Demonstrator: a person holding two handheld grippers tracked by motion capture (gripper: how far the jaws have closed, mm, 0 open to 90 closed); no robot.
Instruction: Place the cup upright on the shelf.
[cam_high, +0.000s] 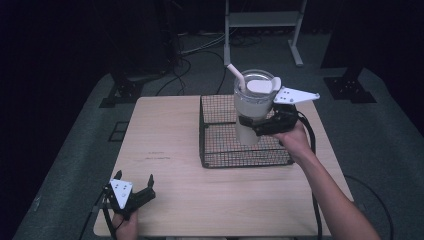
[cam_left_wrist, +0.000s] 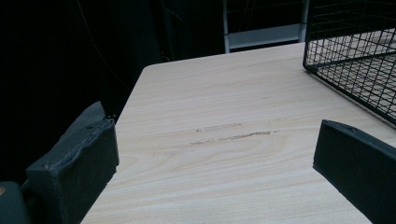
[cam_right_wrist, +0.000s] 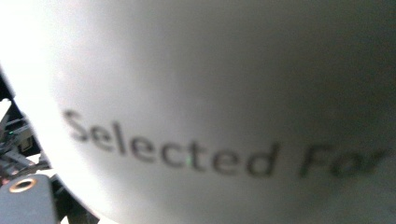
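Observation:
A tall pale tumbler (cam_high: 252, 107) with a lid and a white straw (cam_high: 236, 76) is held upright over the black wire basket (cam_high: 215, 150). My right gripper (cam_high: 252, 123) is shut on the tumbler's lower body from the right side. In the right gripper view the tumbler's wall (cam_right_wrist: 210, 93) is very close, with the printed words "Selected For" across it. My left gripper (cam_high: 134, 176) rests at the table's near left corner, open with nothing between its jaws. The left gripper view shows its two black pads (cam_left_wrist: 74, 172) wide apart over bare wood.
The light wooden table (cam_high: 165, 150) carries the wire basket on its right half; a corner of the basket (cam_left_wrist: 355, 70) shows in the left gripper view. Beyond the table lie cables, dark stand bases and a metal frame (cam_high: 262, 22) on the floor.

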